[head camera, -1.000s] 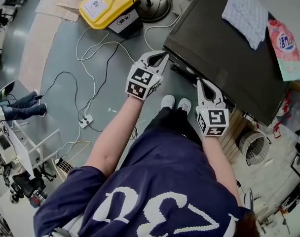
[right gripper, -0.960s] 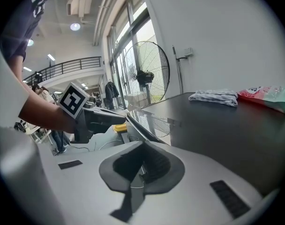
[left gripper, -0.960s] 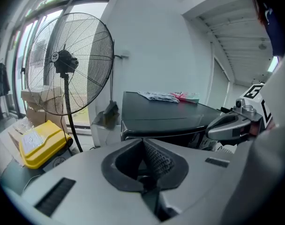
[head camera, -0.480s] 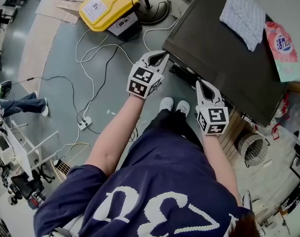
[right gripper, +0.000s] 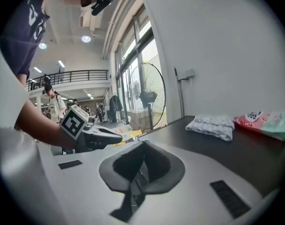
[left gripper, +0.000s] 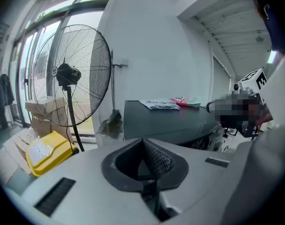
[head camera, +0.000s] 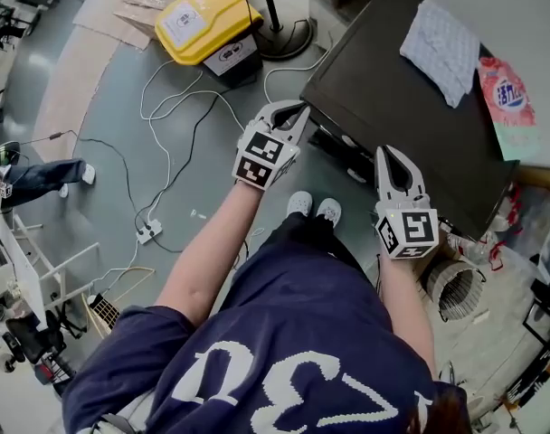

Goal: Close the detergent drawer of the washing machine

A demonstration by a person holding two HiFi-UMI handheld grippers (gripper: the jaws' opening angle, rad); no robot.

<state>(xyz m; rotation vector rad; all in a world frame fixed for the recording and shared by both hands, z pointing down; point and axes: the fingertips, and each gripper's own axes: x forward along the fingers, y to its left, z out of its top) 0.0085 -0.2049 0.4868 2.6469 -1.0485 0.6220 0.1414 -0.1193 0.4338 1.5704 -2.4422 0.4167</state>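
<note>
Both grippers empty at the washing machine front; drawer state not readable.

One dark-topped washing machine (head camera: 393, 107) stands right of the person, its front face turned toward them and its front edge running from far left to near right. The detergent drawer (head camera: 340, 147) lies in that face, just under the edge and between the two grippers. It is seen too steeply to say whether it is in or out. The left gripper (head camera: 296, 109) is at the machine's far-left corner and the right gripper (head camera: 390, 150) is near the middle of the front edge. On each the fingers are pressed together on nothing. The top carries one folded cloth (head camera: 442, 48) and one detergent pouch (head camera: 503, 98). One yellow case (head camera: 198, 16) and one pedestal fan (left gripper: 70, 74) stand far left.
</note>
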